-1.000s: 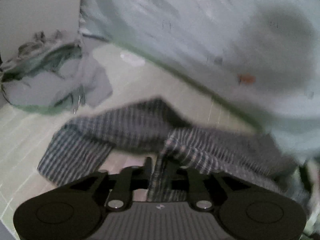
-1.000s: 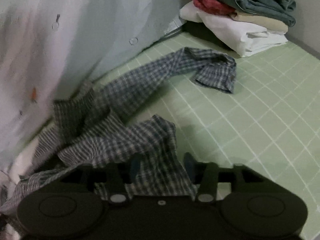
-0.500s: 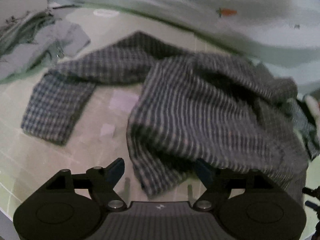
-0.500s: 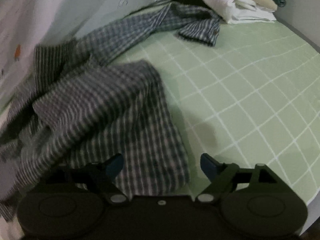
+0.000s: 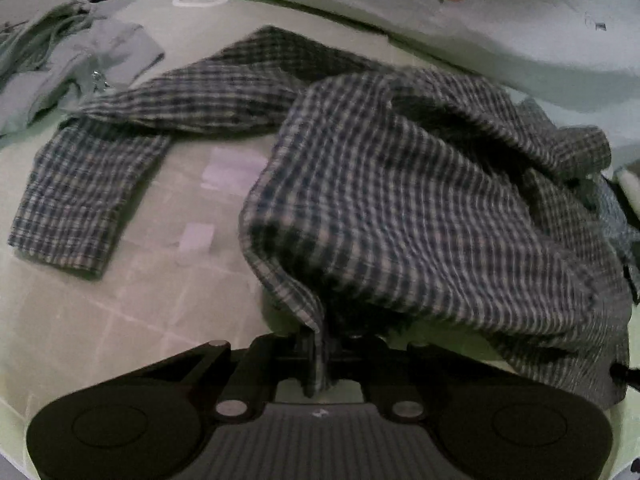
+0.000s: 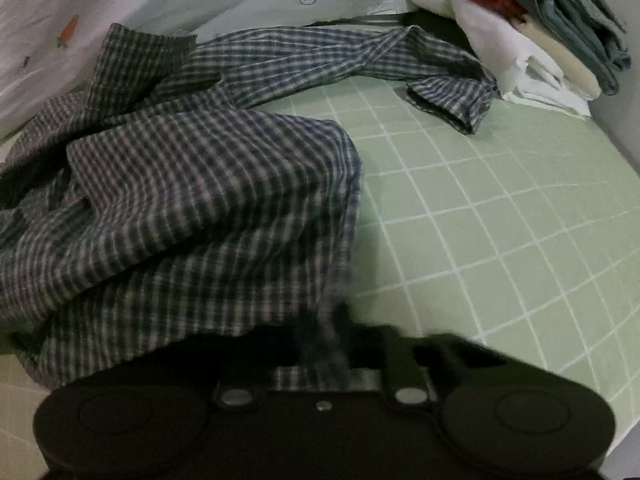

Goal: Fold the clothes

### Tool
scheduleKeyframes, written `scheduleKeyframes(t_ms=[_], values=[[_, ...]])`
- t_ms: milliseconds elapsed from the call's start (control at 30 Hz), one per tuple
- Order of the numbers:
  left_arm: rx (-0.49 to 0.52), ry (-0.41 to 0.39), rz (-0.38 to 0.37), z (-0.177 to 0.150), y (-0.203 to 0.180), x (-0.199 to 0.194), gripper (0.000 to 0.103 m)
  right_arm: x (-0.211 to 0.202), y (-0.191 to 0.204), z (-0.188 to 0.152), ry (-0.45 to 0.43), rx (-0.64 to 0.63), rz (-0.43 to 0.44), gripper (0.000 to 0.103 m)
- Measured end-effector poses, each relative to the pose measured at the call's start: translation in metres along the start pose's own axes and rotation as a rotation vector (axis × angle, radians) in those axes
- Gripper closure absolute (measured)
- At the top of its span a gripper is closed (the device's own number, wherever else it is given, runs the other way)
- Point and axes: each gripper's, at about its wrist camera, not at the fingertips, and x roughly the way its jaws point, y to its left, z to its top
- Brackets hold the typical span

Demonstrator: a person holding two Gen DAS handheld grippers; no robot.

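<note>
Left gripper was pinched onto a thin fold at the near hem of the crumpled blue-and-white checked cotton shirt, and the right gripper was likewise clamped on a hem corner, though motion blur hid its tips. The shirt lay heaped on the pale green gridded mat, one sleeve trailing toward 10 o'clock in the left view, the other toward 1 o'clock in the right view, touching the stack of folded clothes. Each bite looked shallow, so a hard pull might slip the cloth free, or drag that sleeve and upset the stack. Half a second earlier both pairs of jaws stood wide apart, empty.
</note>
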Motion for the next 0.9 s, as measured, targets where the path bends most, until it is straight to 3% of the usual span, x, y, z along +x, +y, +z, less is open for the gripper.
scheduleKeyframes(t_ms=[200,400,500,567,667,733,767,800,833,900], values=[[-0.003,-0.091,-0.006,0.002,0.007,-0.052,0.100,-0.038,-0.017,0.003,-0.054,-0.038,0.009,0.101],[-0.027,-0.239,-0.110,0.012,0.011,-0.151,0.100,-0.111,-0.059,0.015,-0.143,0.069,0.133,0.102],[-0.055,-0.256,-0.141,0.009,0.014,-0.170,0.100,-0.120,-0.070,0.011,-0.136,0.077,0.126,0.102],[-0.068,-0.185,-0.091,0.002,0.018,-0.153,0.098,-0.106,-0.069,0.002,-0.077,0.049,0.095,0.101],[-0.090,-0.014,0.077,-0.017,0.024,-0.106,0.096,-0.077,-0.060,-0.016,0.034,-0.020,0.022,0.099],[-0.090,0.062,0.178,-0.030,0.026,-0.085,0.093,-0.067,-0.051,-0.024,0.063,-0.069,-0.029,0.084],[-0.089,0.078,0.211,-0.034,0.026,-0.081,0.091,-0.062,-0.046,-0.028,0.076,-0.092,-0.053,0.078],[-0.088,0.079,0.231,-0.036,0.024,-0.080,0.088,-0.063,-0.045,-0.027,0.064,-0.091,-0.058,0.064],[-0.088,0.069,0.242,-0.036,0.022,-0.080,0.080,-0.063,-0.043,-0.026,0.052,-0.090,-0.062,0.057],[-0.086,0.030,0.243,-0.031,0.016,-0.084,0.061,-0.063,-0.041,-0.021,0.026,-0.095,-0.072,0.052]])
